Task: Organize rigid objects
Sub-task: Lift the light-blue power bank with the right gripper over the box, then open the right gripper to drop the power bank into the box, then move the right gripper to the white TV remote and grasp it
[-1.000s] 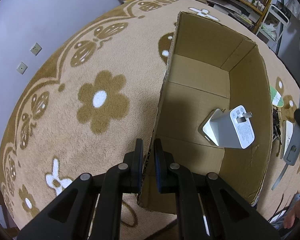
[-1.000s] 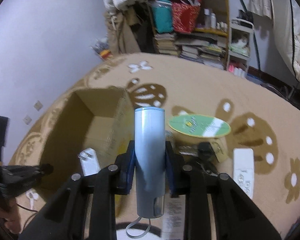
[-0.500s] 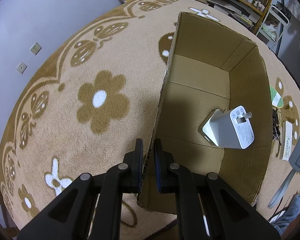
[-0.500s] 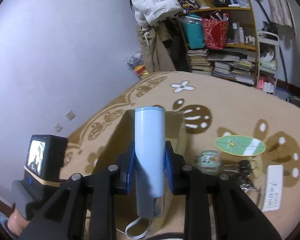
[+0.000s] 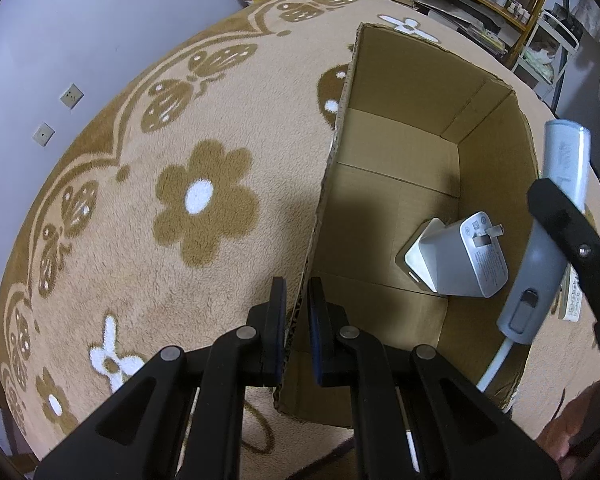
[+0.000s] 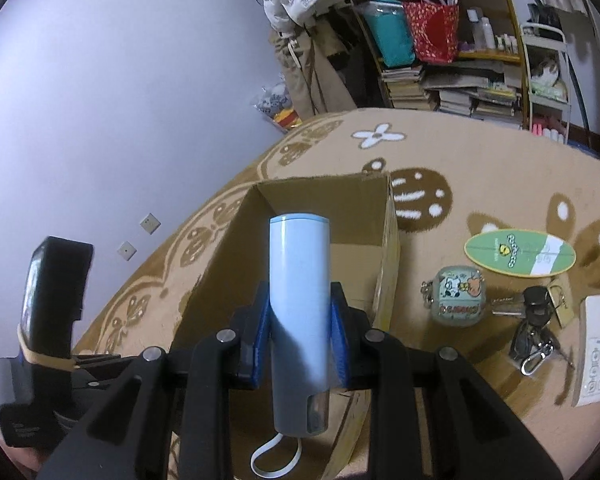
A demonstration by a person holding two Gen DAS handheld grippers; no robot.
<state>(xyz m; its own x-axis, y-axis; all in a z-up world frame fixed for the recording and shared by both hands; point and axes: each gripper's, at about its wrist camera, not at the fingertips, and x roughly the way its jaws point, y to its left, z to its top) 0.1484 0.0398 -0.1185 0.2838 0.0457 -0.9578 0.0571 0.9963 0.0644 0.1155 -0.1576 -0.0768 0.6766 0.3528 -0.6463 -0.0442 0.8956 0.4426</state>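
Both tongs are seen gripping something: the left tongs (image 5: 296, 312) are clamped on the near wall of a cardboard box (image 5: 496, 184), one blue pad on each side of the wall's top edge, and the right tongs (image 6: 299, 334) are closed around a pale blue cylinder (image 6: 298, 280) (a slim device with a white loop strap hanging from its lower end). The cylinder is held about halfway along its length, pointing forward and somewhat downward, over the open top of the box. In the left wrist view the same cylinder (image 5: 548, 224) is seen at the box's right wall, above the rim, with one black finger of the right tongs across it. The box stands on a beige carpet (image 5: 140, 208) patterned with brown flowers and butterflies, and a white plug adapter (image 5: 456, 260) lies inside it, in the corner by the right wall, its prongs turned upward. On the carpet to the right of the box, other items are laid out: an oval green and white card (image 6: 518, 254), a small rounded case with cartoon pictures (image 6: 458, 296), a bunch of keys (image 6: 534, 328) and a white remote (image 6: 594, 348) near the picture's right edge. Shelves of books and bags are seen against the far wall.
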